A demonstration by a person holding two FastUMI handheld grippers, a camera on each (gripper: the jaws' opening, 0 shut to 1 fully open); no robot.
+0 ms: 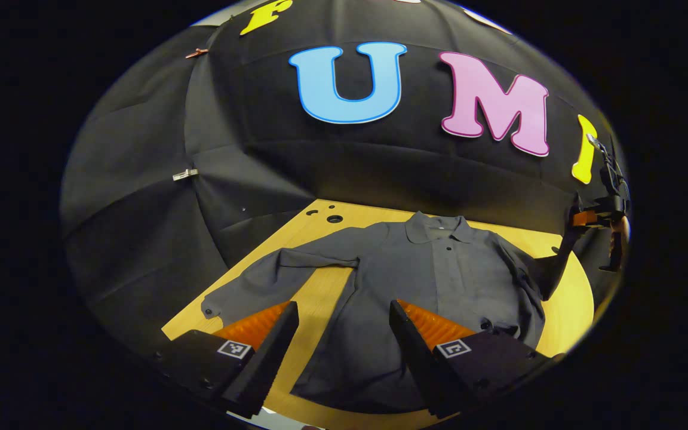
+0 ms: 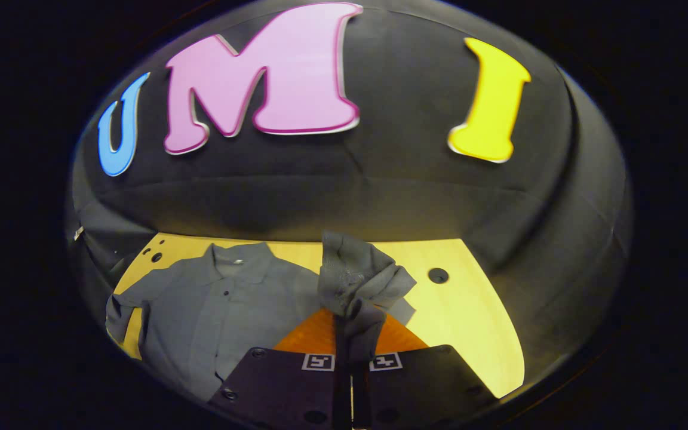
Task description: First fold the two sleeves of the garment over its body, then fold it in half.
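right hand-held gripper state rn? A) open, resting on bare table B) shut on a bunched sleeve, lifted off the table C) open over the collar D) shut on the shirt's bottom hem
B: in the right gripper view the right hand-held gripper has its fingers closed on the bunched sleeve, which stands up above the table beside the shirt.

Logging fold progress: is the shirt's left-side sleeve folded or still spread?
Spread: the left sleeve lies out on the table, off the shirt's body.
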